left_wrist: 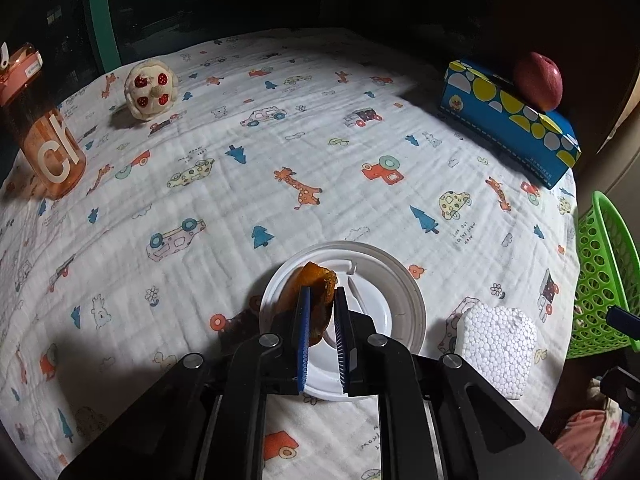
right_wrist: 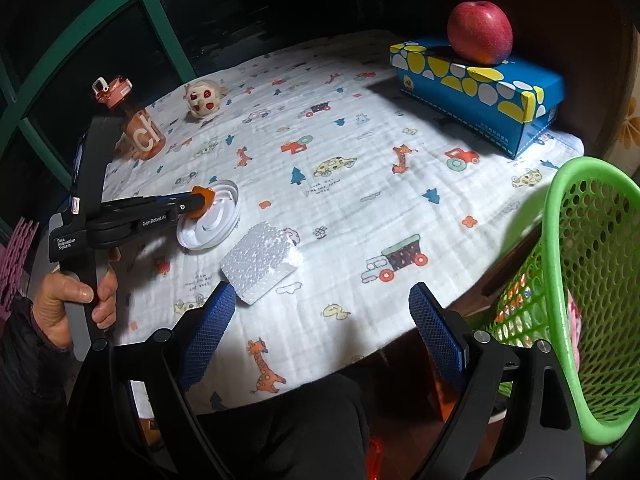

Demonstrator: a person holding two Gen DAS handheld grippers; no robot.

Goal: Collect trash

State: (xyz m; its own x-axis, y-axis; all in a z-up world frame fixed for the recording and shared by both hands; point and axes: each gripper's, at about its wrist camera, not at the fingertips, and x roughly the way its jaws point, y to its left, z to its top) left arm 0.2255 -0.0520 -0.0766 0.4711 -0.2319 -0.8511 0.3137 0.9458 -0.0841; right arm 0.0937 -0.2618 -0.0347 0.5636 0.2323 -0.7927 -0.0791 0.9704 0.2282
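An orange peel (left_wrist: 318, 304) sits pinched between the blue pads of my left gripper (left_wrist: 322, 300), which is shut on it just over a white plastic lid (left_wrist: 392, 280). From the right wrist view the same peel (right_wrist: 202, 196) shows at the tip of the left gripper (right_wrist: 196, 202) above the lid (right_wrist: 218, 220). A white foam block (left_wrist: 496, 348) lies right of the lid, also visible as the foam block (right_wrist: 262, 264) just beyond my right gripper (right_wrist: 320, 316), which stands open over the table's near edge with nothing between its fingers.
A green mesh basket (right_wrist: 580, 280) hangs off the table's right side. A blue tissue box (right_wrist: 480, 92) with a red apple (right_wrist: 480, 32) on it stands at the back right. An orange bottle (right_wrist: 138, 124) and a plush toy (right_wrist: 204, 100) stand at the back left.
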